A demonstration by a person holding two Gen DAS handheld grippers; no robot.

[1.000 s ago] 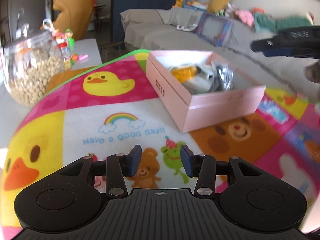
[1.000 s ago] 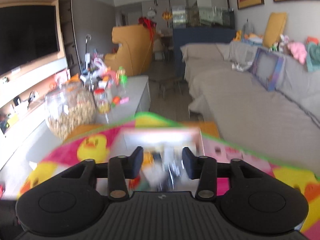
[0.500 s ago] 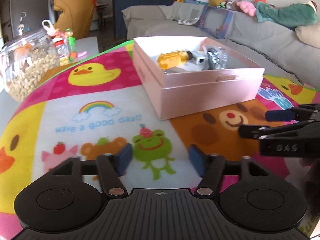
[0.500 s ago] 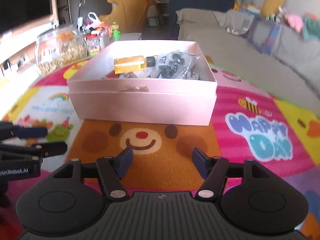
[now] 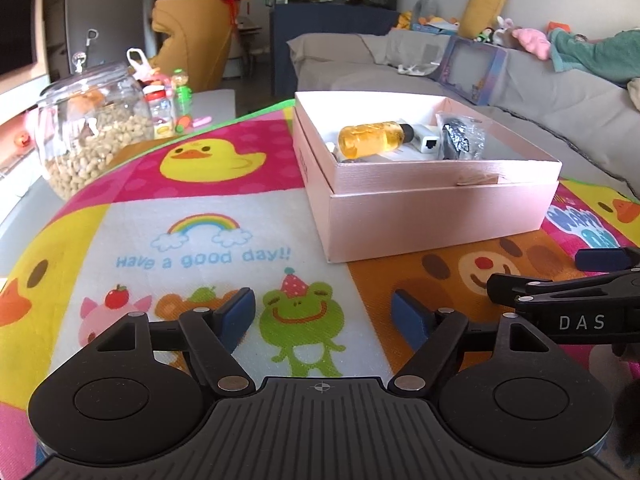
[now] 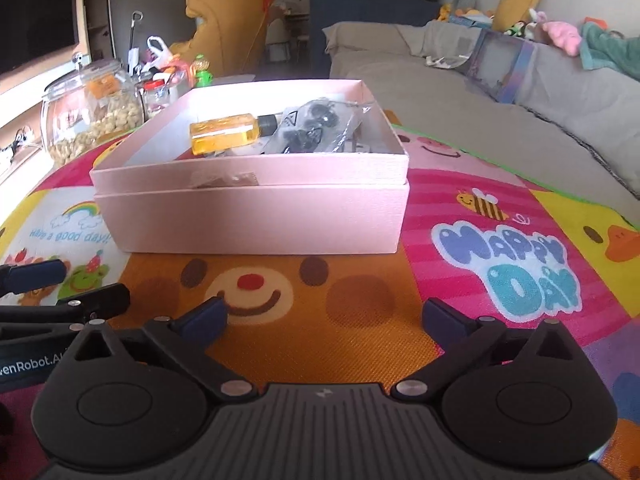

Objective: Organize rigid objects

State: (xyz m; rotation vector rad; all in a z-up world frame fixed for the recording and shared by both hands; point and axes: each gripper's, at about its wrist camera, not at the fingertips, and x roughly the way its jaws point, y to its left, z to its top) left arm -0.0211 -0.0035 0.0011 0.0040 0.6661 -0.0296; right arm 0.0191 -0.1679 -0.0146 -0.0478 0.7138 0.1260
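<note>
A pink open box [image 5: 440, 216] [image 6: 256, 216] stands on a cartoon-print mat [image 5: 208, 248] [image 6: 500, 264]. Inside lie an amber bottle [image 5: 370, 139] [image 6: 224, 134], a white adapter [image 5: 426, 142] and a clear bag of black parts [image 5: 460, 140] [image 6: 312, 128]. My left gripper [image 5: 323, 312] hovers low over the mat in front of the box's left corner, its jaws opening with nothing between them. My right gripper [image 6: 323, 316] sits low before the box's front wall, jaws also opening and empty. Each gripper shows at the edge of the other's view.
A glass jar of nuts [image 5: 90, 128] [image 6: 90, 116] stands left of the mat with small bottles [image 5: 172, 108] behind it. A grey sofa [image 5: 540, 92] with toys and a framed box [image 6: 500, 68] runs along the right. A yellow chair [image 5: 192, 36] stands at the back.
Both grippers have come down toward the mat and their jaws have spread wide. The right one dropped from above the box to in front of it.
</note>
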